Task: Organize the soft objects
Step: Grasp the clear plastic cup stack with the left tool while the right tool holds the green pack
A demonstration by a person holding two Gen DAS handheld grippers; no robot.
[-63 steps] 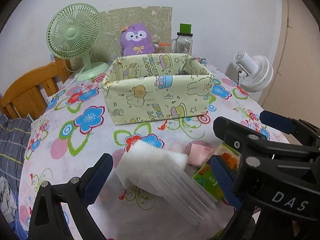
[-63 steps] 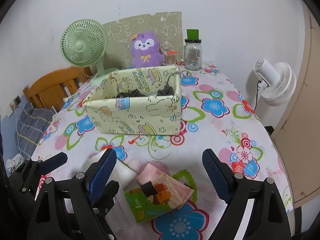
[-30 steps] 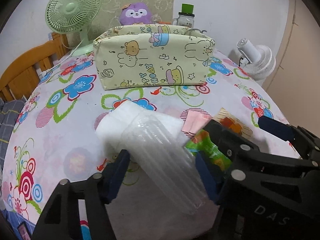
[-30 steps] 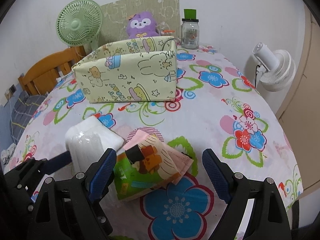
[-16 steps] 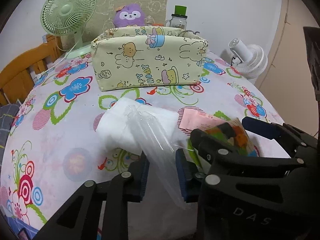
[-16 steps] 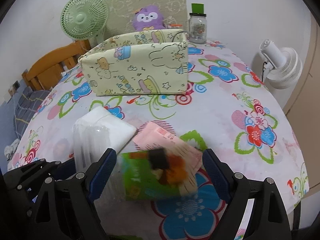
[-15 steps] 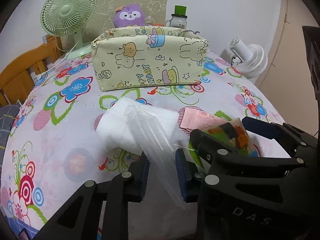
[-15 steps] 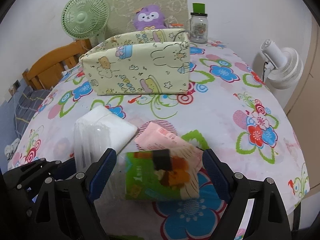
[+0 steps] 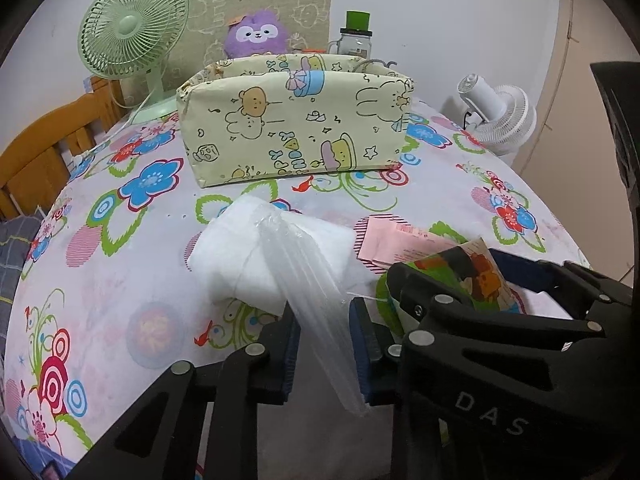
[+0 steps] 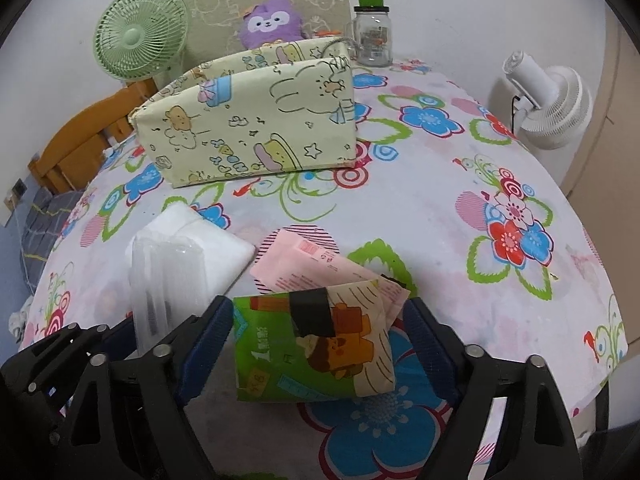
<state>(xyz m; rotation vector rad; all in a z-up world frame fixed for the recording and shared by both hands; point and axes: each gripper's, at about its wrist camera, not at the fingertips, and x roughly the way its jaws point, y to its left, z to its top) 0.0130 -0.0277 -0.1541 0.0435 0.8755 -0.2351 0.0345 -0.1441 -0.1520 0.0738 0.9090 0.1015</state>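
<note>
A white soft pack in a clear plastic bag (image 9: 268,256) lies on the flowered tablecloth. My left gripper (image 9: 322,354) is shut on the bag's loose plastic end. The pack also shows in the right wrist view (image 10: 188,248). My right gripper (image 10: 316,344) is shut on a green and cream tissue pack (image 10: 316,348), which also shows in the left wrist view (image 9: 472,276). A pink packet (image 10: 316,264) lies on the cloth just beyond it. A yellow cartoon fabric bin (image 9: 296,128) stands farther back; it also shows in the right wrist view (image 10: 248,128).
Behind the bin are a green fan (image 9: 132,32), a purple plush (image 9: 256,36) and a glass jar with green lid (image 9: 356,38). A white fan (image 10: 548,96) stands off the table's right edge. A wooden headboard (image 9: 44,152) is at left.
My left gripper has closed on the plastic bag's end. My right gripper has closed from wide open onto the green tissue pack and holds it up off the cloth.
</note>
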